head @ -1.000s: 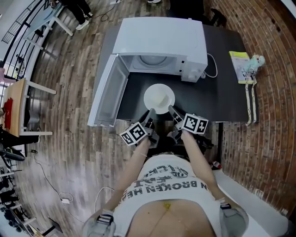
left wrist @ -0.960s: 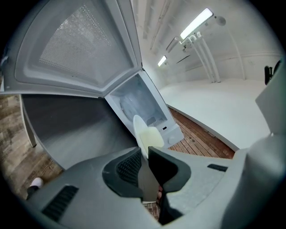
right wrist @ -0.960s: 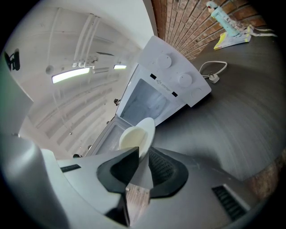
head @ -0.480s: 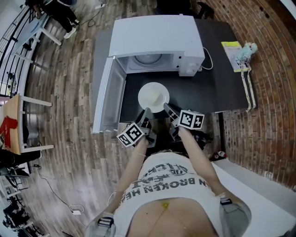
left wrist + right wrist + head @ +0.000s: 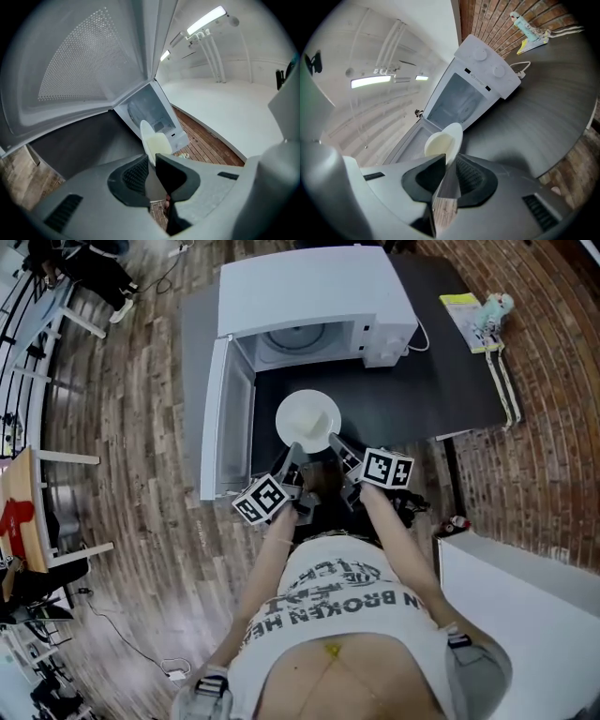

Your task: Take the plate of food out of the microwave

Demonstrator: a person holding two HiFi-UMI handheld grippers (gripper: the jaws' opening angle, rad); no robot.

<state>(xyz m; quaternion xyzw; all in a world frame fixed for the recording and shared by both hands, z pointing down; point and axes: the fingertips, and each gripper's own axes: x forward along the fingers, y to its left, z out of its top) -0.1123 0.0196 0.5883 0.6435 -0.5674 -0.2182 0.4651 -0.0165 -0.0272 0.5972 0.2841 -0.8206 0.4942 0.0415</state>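
Plate of food (image 5: 308, 420) first; where is it?

Out of the microwave (image 5: 309, 292); it sits over the dark table (image 5: 422, 399), just in front of the open cavity and right of the door (image 5: 228, 432), which stands swung wide; whether its base touches the tabletop I cannot tell.

What is on it?

Something pale yellow in the white dish; more I cannot make out.

And the left gripper (image 5: 292, 454)?

Its jaws are closed on the plate's near rim, at the left; in the left gripper view the rim runs down between the two dark pads, and both press on it.

The right gripper (image 5: 339, 448)?

The same on the other side; its jaws are clamped on the near rim at the right, the edge wedged between the ribbed pads; the two grippers stand just beside each other, angled inward toward the plate.

Inside the oven?

The glass turntable (image 5: 295, 337) shows in the cavity; a white cable (image 5: 424, 334) curls by the microwave's right side.

Elsewhere on the table?

A yellow-green booklet (image 5: 457, 310) and a small pale toy figure (image 5: 494, 304) lie at the far right corner, well apart from the plate; wooden floor (image 5: 141, 409) lies to the left.
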